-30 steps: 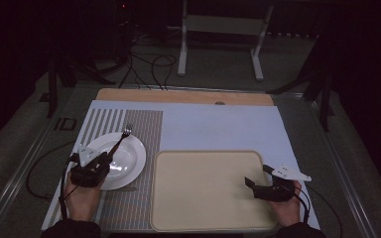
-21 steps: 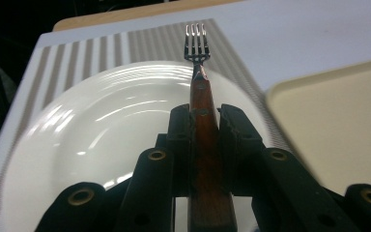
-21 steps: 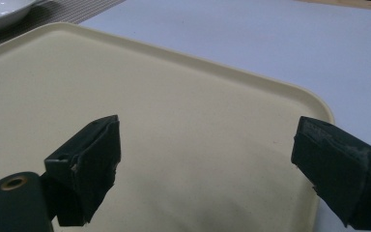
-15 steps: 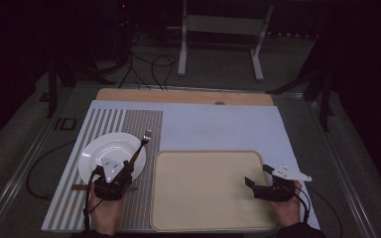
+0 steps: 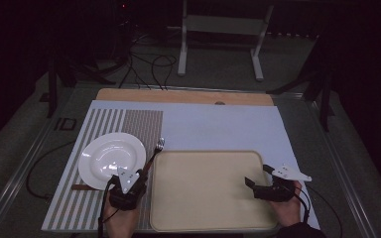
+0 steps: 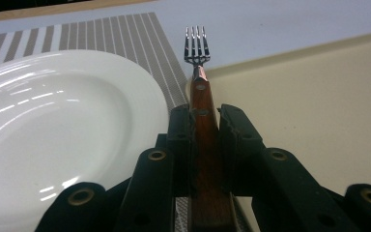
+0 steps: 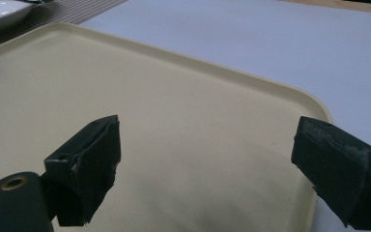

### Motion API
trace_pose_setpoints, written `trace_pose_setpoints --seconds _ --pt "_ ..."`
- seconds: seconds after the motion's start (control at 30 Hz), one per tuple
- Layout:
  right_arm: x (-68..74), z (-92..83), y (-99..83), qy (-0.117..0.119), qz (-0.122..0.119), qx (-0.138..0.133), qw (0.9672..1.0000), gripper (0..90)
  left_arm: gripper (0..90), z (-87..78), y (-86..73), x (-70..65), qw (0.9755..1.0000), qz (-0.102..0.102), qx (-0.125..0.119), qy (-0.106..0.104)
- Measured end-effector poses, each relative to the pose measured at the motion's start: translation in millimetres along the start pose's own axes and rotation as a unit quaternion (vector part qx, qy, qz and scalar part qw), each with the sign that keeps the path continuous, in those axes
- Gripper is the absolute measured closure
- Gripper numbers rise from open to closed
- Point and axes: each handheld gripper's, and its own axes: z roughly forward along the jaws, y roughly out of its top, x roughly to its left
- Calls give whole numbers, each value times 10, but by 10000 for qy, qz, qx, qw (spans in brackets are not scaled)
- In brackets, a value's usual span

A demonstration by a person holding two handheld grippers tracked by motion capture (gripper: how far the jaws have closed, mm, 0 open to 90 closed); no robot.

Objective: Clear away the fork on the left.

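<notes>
The left gripper [image 5: 138, 177] is clamped on a fork with a reddish-brown wooden handle and steel tines [image 5: 155, 152]. In the left gripper view its two black jaws press against either side of the handle just behind two metal rivets, and the fork [image 6: 199, 82] runs straight out ahead with its four tines pointing away. From the high view the fork lies in the narrow gap between a round white ceramic plate [image 5: 111, 158] and a large cream-coloured rectangular plastic tray [image 5: 208, 191], its tines near the tray's far left corner. Whether the fork rests on the surface or hangs just above it cannot be told.

The plate sits on a grey-and-white striped placemat [image 5: 104, 124], which lies on a pale blue tabletop cover [image 5: 218, 129]; a strip of light wooden board [image 5: 178, 96] shows along the far edge. In the left gripper view the plate's rim [image 6: 140, 92] is just beside the fork handle on one side and the tray's rim [image 6: 290, 50] is on the other.

The right gripper [image 5: 254, 181] is near the tray's right edge, held in the person's right hand [image 5: 287, 206]. In the right gripper view its jaws stand wide apart with nothing between them, over the bare tray floor near its rounded corner [image 7: 314, 104].

No brand, label or readable writing is visible on the fork, plate, tray or grippers.
</notes>
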Motion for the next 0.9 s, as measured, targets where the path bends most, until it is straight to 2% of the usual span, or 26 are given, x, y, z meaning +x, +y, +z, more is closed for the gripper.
trace_pose_setpoints --seconds 0.23,0.37,0.6,0.9 --pt "1 3 0 13 17 18 10000 102 760 -16 -97 -113 9999 -126 -51 -12" --pt "1 6 0 15 12 22 10000 102 760 -19 -130 -159 10000 -80 -42 -41" --pt "0 9 0 11 15 28 10000 102 759 -2 -225 -236 10000 -10 92 -32" --pt "1 11 -1 14 19 34 10000 102 759 21 -336 -297 9995 -28 318 14"
